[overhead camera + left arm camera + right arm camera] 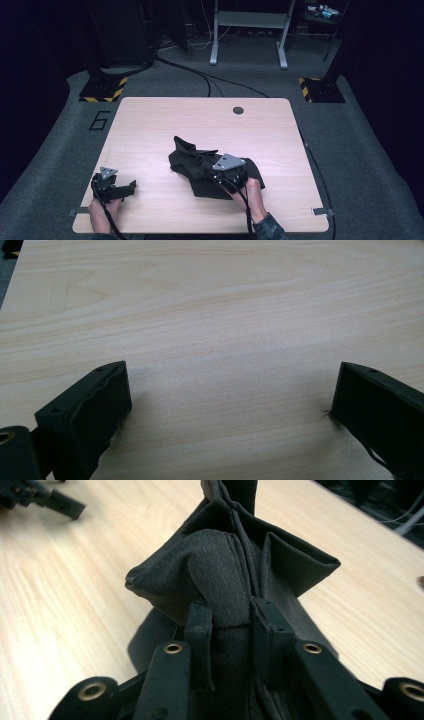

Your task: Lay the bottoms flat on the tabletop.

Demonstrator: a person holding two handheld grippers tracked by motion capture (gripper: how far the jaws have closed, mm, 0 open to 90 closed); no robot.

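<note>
Gripping: the right claw (pixel 230 617) is clenched on a bunched fold of the dark cloth (pixel 235 565), the fabric pinched tight between its two black jaws.
Cloth, place: the dark cloth (pixel 200 162) lies crumpled on the surface (pixel 150 130), a little toward the near edge and right of the middle, well in from every corner.
Cloth, shape: in the right gripper view the pinched part rises into a ridge with pleats running away from the jaws, and folded flaps stand out on either side of it; a lower layer spreads flat on the wood beneath.
Right claw, place: in the high view the right claw (pixel 220 176) sits over the near part of the cloth, its grey three-cornered plate on top, the person's right hand (pixel 252 197) behind it near the near edge.
Right claw, jaws: narrowly set, with only the thickness of the gathered fabric between them.
Left claw, state: the left claw (pixel 227 405) is released, its jaws standing wide apart with nothing but bare wood between them.
Left claw, place: in the high view the left claw (pixel 131 187) rests by the near left corner of the surface, well apart from the cloth, the person's left hand (pixel 102 212) behind it at the near edge.
Surface: pale wood grain, with a round dark hole (pixel 238 110) near the far edge.
</note>
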